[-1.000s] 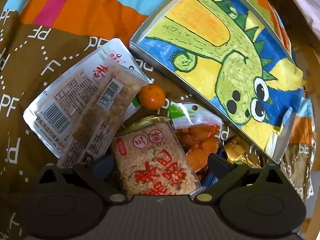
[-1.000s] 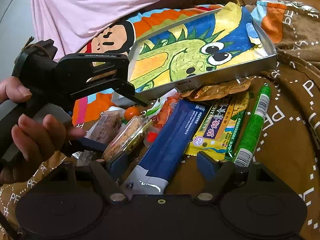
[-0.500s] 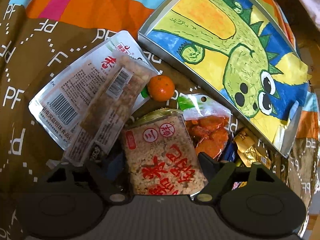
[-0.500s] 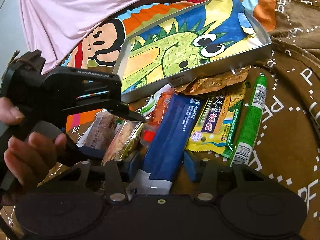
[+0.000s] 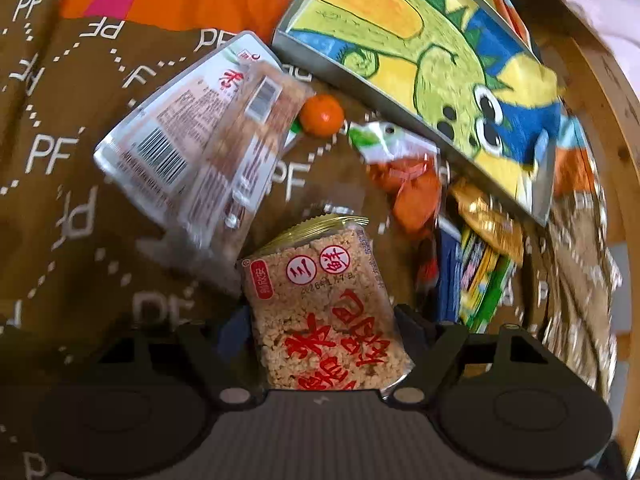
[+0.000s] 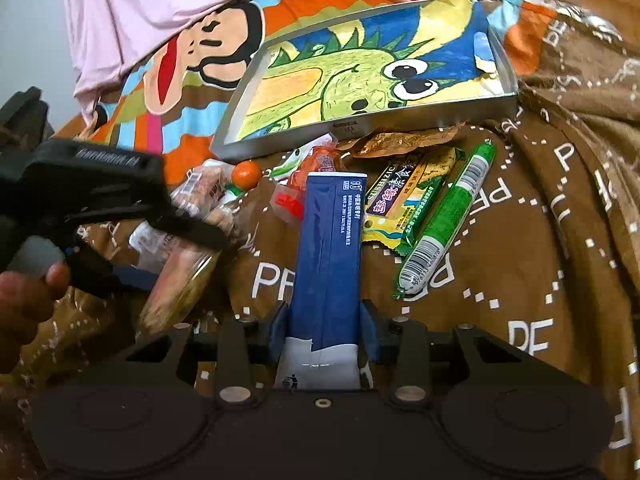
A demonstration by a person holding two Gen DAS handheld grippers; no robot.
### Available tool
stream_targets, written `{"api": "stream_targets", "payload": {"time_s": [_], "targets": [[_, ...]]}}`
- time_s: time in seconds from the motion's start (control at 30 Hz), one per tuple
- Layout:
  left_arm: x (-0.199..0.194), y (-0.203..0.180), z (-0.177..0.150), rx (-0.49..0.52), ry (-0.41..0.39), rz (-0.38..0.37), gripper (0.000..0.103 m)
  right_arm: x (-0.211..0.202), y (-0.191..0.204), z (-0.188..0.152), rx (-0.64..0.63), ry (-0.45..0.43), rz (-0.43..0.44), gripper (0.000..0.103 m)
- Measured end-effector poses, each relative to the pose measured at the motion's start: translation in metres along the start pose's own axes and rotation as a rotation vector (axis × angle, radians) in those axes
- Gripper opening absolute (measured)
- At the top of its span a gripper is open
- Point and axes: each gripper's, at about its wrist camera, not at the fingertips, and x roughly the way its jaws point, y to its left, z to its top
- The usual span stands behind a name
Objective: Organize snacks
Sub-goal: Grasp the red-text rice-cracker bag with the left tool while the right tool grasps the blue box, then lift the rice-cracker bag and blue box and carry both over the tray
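A tray (image 6: 420,130) is lying at the back of the blanket (image 6: 540,240). Before it, snacks are sitting side by side: a tangerine (image 6: 247,174) leftmost, a carton (image 6: 332,240) centrally, a sausage (image 6: 448,220) rightmost.

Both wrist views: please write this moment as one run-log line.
left tongs: shut on rice cracker pack | right tongs: shut on blue pack | tray: no snacks inside

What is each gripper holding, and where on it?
Left gripper: rice-cracker pack, by its near end. Right gripper: blue packet, by its near white end.
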Motion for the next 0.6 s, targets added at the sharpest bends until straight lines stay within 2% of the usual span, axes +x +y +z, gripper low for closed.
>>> {"api": "stream_targets", "payload": {"time_s": [0.2, 0.33, 0.43, 0.5, 0.6], "targets": [[-0.007, -0.016, -0.027, 0.233, -0.062, 0.067, 0.081, 0.011, -0.002, 0.001, -0.005, -0.030, 0.019, 0.055], [-0.005, -0.025, -0.041, 0.349, -0.098, 0.117, 0.080, 0.016, -0.003, 0.000, -0.014, -0.037, 0.015, 0.056], [-0.008, -0.027, -0.047, 0.370, -0.114, 0.125, 0.080, 0.016, -0.001, -0.001, -0.027, -0.043, 0.003, 0.054], [-0.009, -0.027, -0.050, 0.378, -0.121, 0.128, 0.080, 0.016, 0.000, -0.002, -0.037, -0.050, -0.022, 0.042], [-0.010, -0.030, -0.055, 0.391, -0.137, 0.136, 0.080, 0.015, 0.003, -0.003, -0.057, -0.060, -0.029, 0.036]]}}
